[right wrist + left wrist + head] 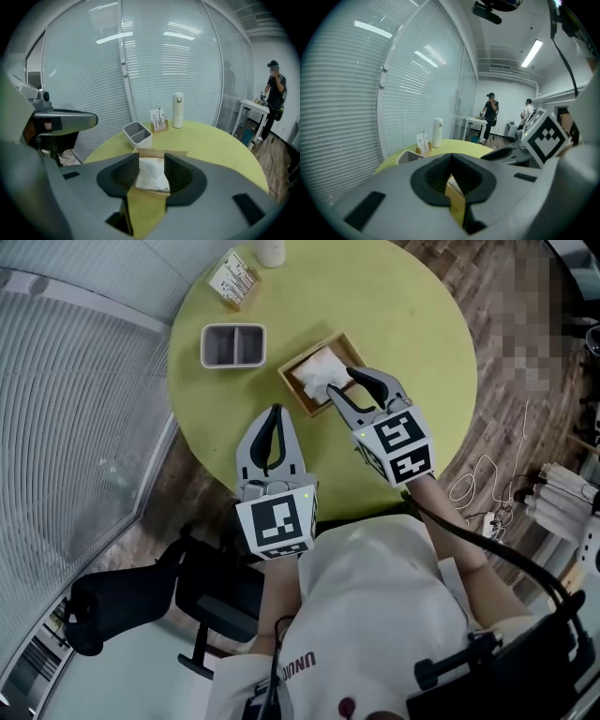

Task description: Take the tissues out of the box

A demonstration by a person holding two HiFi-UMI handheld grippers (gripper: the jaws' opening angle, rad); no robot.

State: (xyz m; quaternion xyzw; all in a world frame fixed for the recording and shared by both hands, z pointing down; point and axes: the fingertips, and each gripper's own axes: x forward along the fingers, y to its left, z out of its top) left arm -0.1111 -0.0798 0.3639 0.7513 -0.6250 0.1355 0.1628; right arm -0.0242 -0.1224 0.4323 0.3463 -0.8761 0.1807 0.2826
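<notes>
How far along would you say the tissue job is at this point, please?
Done: nothing visible; no tissue lies on the table outside the box. In hand: the right gripper is open at the tissues, not yet pinching them. The left gripper is shut, clear of the box. Left: pulling every tissue out.

Round yellow-green desk point(412, 324) on wood-plank floor point(497, 423), curved glass wall with lowered horizontal blinds point(164, 70) close behind it, ceiling strip light point(532, 53) lit, small white table point(251, 107) at far end, black chair point(202, 592) by desk's near edge.
</notes>
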